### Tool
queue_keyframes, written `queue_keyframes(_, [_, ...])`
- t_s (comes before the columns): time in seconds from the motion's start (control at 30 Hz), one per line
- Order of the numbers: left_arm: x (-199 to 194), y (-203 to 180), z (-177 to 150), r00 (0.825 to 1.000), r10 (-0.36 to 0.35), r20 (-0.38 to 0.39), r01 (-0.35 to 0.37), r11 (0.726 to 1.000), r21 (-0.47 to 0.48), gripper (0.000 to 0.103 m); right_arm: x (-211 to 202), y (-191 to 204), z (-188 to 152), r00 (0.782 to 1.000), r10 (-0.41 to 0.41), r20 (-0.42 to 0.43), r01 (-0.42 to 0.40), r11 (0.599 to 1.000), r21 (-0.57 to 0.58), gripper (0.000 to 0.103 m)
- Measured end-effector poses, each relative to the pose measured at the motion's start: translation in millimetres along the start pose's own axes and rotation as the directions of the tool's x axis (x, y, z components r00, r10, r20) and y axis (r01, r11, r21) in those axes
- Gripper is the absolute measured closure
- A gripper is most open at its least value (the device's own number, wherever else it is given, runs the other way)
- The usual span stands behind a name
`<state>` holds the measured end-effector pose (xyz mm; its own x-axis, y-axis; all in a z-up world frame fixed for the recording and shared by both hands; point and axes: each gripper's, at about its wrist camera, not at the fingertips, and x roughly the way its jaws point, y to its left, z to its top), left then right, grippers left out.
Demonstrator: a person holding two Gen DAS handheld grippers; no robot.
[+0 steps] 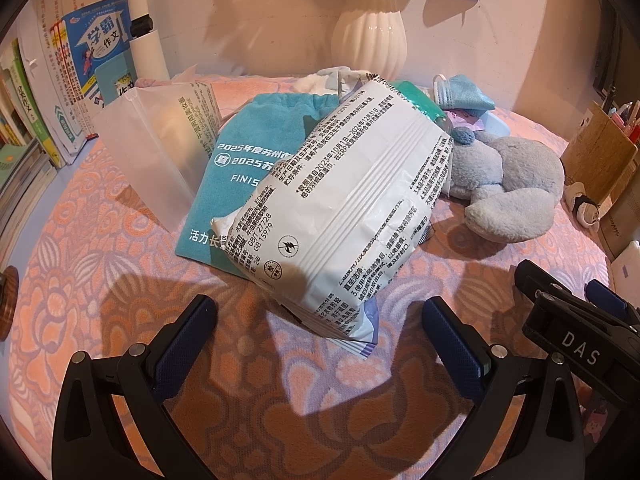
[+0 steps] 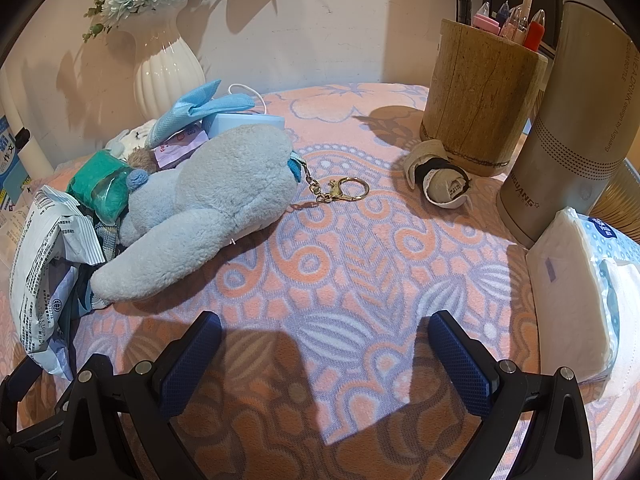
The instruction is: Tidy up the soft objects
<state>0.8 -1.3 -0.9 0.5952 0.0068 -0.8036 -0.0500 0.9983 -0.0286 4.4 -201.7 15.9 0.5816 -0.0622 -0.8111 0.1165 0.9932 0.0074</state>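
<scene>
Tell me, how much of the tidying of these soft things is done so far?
Little looks done. The white wipes packet, teal cloth pouch, blue face mask and blue plush toy lie jumbled in one heap on the patterned cloth. Nothing is in hand: the left hand-held gripper and right hand-held gripper are both open and empty. Sorting the whole heap remains.
</scene>
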Motion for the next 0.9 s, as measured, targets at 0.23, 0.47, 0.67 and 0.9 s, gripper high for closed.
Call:
queue_keyframes(0.23, [4, -3, 3, 1.0, 0.003, -0.002, -0.003, 1.0, 0.002, 0.0, 0, -5, 0, 0.999, 0.037, -0.001, -0.037, 0.997, -0.072, 0.0])
queue_keyframes(0.47, [2, -1, 2, 1.0, 0.005, -0.001, -0.005, 1.0, 0.004, 0.0, 7, 0, 6, 0.994, 0.105, -0.012, -0.105, 0.977, -0.184, 0.0])
queue_keyframes(0.67, [2, -1, 2, 1.0, 0.006, -0.001, -0.006, 1.0, 0.004, 0.0, 13, -1, 9, 0.995, 0.102, -0.015, -0.103, 0.977, -0.186, 0.0])
queue_keyframes(0.9, [2, 0, 2, 1.0, 0.005, -0.001, -0.005, 1.0, 0.004, 0.0, 16, -3, 12, 0.994, 0.104, -0.019, -0.106, 0.978, -0.178, 0.0])
